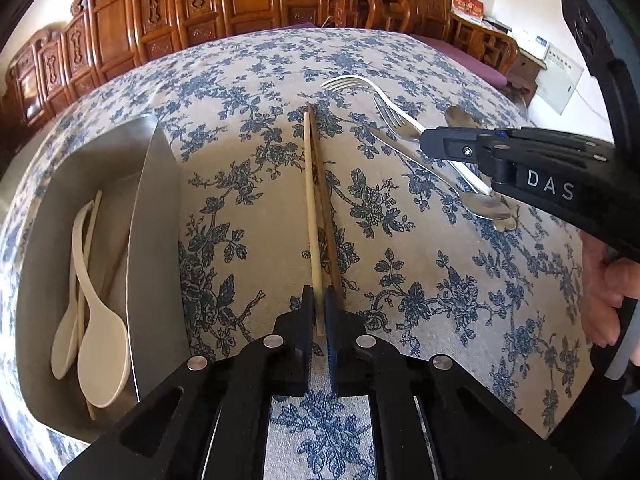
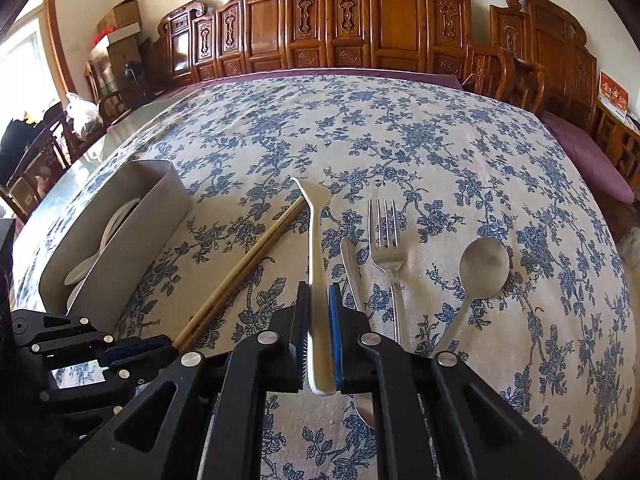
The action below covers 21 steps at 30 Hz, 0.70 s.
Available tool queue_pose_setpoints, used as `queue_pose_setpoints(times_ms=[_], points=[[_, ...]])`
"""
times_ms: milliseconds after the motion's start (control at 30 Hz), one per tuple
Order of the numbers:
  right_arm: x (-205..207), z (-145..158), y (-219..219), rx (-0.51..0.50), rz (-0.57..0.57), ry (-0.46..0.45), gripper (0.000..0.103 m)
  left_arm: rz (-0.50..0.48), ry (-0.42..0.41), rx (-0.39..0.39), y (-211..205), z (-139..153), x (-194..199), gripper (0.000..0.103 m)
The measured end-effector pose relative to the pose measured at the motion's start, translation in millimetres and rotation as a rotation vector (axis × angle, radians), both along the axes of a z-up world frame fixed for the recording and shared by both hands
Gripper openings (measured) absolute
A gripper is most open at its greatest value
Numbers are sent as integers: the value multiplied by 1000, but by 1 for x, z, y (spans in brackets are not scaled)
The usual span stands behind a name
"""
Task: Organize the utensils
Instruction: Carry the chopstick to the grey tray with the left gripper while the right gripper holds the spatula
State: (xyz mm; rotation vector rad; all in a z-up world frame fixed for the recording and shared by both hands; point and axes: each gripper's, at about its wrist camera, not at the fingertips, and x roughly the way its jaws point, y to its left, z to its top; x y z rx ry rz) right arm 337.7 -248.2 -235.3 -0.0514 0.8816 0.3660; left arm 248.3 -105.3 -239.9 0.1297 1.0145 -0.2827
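Observation:
My left gripper (image 1: 319, 296) is shut on the near end of a pale chopstick (image 1: 310, 200) that lies on the floral tablecloth. A brown chopstick (image 1: 322, 184) lies against it, its near end hidden behind the right finger. In the right wrist view both stick ends reach the left gripper (image 2: 160, 346). My right gripper (image 2: 319, 292) is shut on the handle of a fork (image 2: 316, 248), seen edge-on here. From the left wrist view the right gripper (image 1: 426, 142) holds that fork (image 1: 360, 82) with its tines pointing away. A second fork (image 2: 386, 240) and two metal spoons (image 2: 482, 264) lie on the cloth.
A grey bin (image 1: 152, 200) stands at the left and holds two cream spoons (image 1: 100, 340) and some chopsticks; it also shows in the right wrist view (image 2: 120, 232). A person's hand (image 1: 604, 300) grips the right tool. Carved wooden chairs (image 2: 360, 20) line the table's far edge.

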Motion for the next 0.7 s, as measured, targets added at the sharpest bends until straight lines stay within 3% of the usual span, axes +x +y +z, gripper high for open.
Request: queue_pose_setpoints(times_ms=[233,700], points=[[0,1,1,1,-2,-3,11,8,0,-32,6,3,0,4],[-6,8,6,13,4,-16,11,62,-114,-132,50,52,-19,4]])
